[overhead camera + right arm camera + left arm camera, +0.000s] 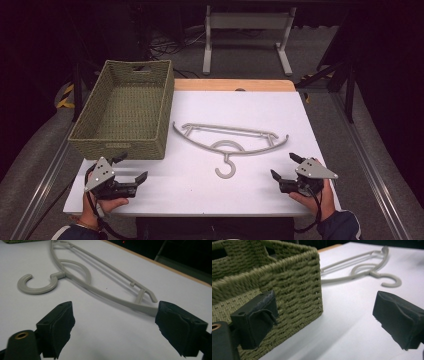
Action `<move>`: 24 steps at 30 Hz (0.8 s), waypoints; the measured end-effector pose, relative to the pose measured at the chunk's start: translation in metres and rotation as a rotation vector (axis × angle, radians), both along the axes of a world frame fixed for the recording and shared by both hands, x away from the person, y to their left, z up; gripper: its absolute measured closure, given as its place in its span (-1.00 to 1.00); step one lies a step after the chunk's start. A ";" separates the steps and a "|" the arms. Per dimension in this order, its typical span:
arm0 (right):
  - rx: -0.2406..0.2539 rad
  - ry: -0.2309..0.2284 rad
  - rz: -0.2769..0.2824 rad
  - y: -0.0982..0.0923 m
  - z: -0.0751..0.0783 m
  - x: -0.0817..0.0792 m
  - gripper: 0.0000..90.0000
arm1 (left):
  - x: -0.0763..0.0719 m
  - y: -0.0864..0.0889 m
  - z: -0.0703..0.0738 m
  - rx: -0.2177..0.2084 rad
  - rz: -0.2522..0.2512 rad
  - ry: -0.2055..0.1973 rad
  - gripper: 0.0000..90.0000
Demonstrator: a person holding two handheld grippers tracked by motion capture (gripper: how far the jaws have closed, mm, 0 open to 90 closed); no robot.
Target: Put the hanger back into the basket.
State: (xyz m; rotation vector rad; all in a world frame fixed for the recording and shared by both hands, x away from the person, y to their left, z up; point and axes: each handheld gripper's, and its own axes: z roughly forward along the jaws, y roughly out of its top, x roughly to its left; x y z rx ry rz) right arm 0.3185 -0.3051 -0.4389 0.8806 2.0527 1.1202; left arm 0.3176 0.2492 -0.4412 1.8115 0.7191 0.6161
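Note:
A grey plastic clothes hanger point(230, 142) lies flat on the white table point(200, 190), its hook pointing toward me. A woven green basket point(125, 107) stands at the table's left. My left gripper point(132, 167) rests open near the front left corner, just in front of the basket, nothing between its jaws. In the left gripper view the basket point(287, 290) is close on the left and the hanger point(372, 270) lies farther off. My right gripper point(284, 166) is open at the front right, beside the hanger's right end. The hanger point(100, 282) lies just beyond its jaws in the right gripper view.
The basket's inside looks bare. A wooden strip point(235, 85) runs along the table's far edge. Beyond it a white metal frame point(245, 35) stands on the grey floor. Dark stands flank the table on both sides.

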 end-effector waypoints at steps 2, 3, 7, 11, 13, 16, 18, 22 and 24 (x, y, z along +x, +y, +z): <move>0.017 0.035 0.023 0.000 0.000 0.001 -0.53 | 0.000 -0.003 0.000 0.014 -0.009 0.015 -0.86; 0.022 0.053 0.033 0.000 0.000 0.002 -0.52 | 0.000 -0.003 0.000 0.014 -0.009 0.015 -0.86; 0.025 0.095 0.053 0.004 0.004 0.006 -0.49 | -0.002 -0.008 -0.001 0.024 -0.034 0.025 -0.86; -0.006 0.140 0.089 0.012 0.009 0.013 -0.52 | -0.003 -0.017 -0.003 0.058 -0.064 0.041 -0.86; -0.038 0.155 0.135 0.024 0.014 0.020 -0.52 | -0.001 -0.020 -0.006 0.077 -0.083 0.062 -0.85; -0.074 0.160 0.165 0.038 0.017 0.028 -0.48 | 0.000 -0.025 -0.008 0.088 -0.087 0.069 -0.80; -0.098 0.149 0.188 0.048 0.019 0.038 -0.48 | 0.004 -0.030 -0.009 0.101 -0.113 0.090 -0.79; -0.120 0.189 0.217 0.059 0.019 0.061 -0.45 | 0.010 -0.041 -0.014 0.126 -0.143 0.107 -0.78; -0.137 0.235 0.227 0.063 0.016 0.075 -0.41 | 0.011 -0.045 -0.016 0.133 -0.155 0.126 -0.78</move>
